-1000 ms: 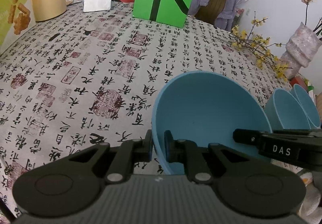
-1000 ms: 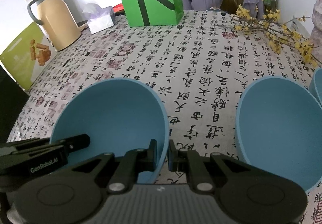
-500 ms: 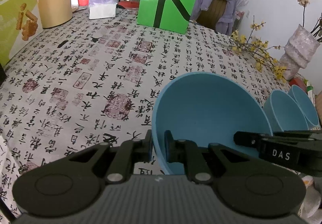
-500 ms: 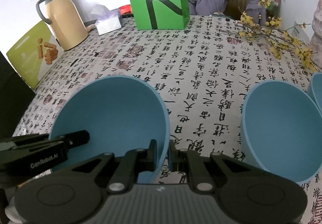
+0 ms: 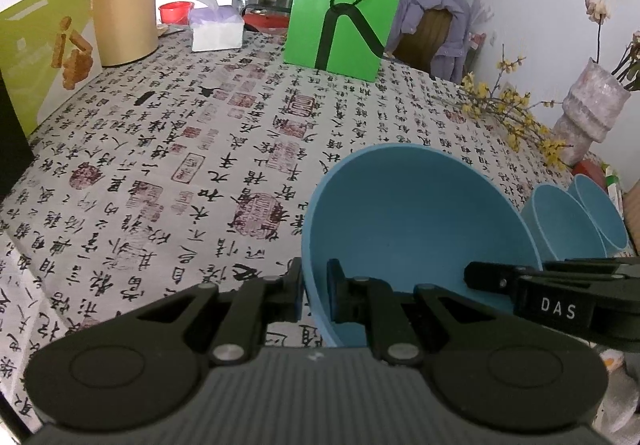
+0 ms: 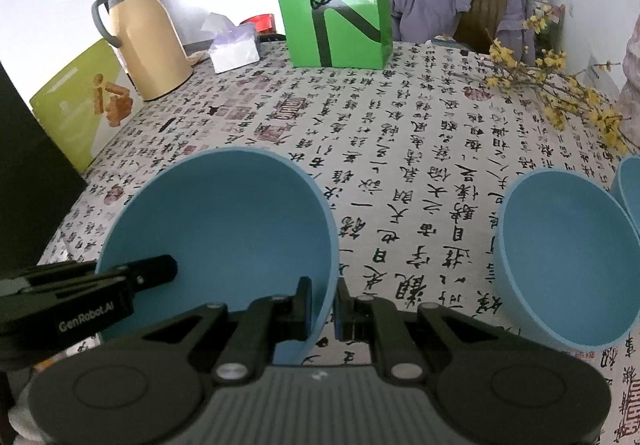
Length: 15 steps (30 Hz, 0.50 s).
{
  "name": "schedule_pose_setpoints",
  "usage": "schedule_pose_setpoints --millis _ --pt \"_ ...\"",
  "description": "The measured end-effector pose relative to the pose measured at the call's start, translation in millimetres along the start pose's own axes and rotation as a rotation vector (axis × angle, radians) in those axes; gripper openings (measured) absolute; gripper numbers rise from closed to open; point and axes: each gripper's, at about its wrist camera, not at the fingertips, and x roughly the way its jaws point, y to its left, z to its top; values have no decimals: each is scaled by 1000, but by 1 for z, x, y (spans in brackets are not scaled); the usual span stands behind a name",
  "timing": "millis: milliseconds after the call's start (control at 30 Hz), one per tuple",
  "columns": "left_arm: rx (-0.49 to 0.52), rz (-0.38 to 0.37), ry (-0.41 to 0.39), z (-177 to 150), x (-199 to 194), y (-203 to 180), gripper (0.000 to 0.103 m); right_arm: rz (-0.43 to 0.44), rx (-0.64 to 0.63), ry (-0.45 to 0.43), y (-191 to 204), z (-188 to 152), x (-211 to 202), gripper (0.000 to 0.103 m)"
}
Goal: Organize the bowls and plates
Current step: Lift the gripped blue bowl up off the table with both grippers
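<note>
Progress looks early to me. I have one large blue bowl (image 5: 416,221) pinched at its rim from both sides, and it sits tilted in front of both cameras, above the patterned tabletop (image 5: 200,149); I judge it lifted clear, though its underside is hidden from me. Two more blue bowls wait at the right edge: a second bowl (image 6: 568,261) resting on the cloth well apart from the held one, and a third bowl (image 6: 630,185) just behind it, cut off by the picture edge. In the left wrist view those two sit close together, possibly touching. None is nested in another yet, so stacking is all still to do. I see no plates anywhere in either view.

My left claw (image 5: 314,295) is closed down tight on the near-left part of the rim, one finger inside the bowl and one outside, the wall sandwiched between the pads. My right claw (image 6: 322,307) does the same on the near-right part of the rim, with its inner finger in the bowl and its outer finger over the cloth. Each claw's body shows in the other's camera, reaching in across the bowl.

My guess is the held bowl belongs with the pair on the right.
</note>
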Motion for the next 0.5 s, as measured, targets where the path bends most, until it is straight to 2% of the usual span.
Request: schedule_pose_setpoints --millis 500 --pt "-14 22 -30 -5 -24 23 12 14 -37 -5 29 -4 -6 10"
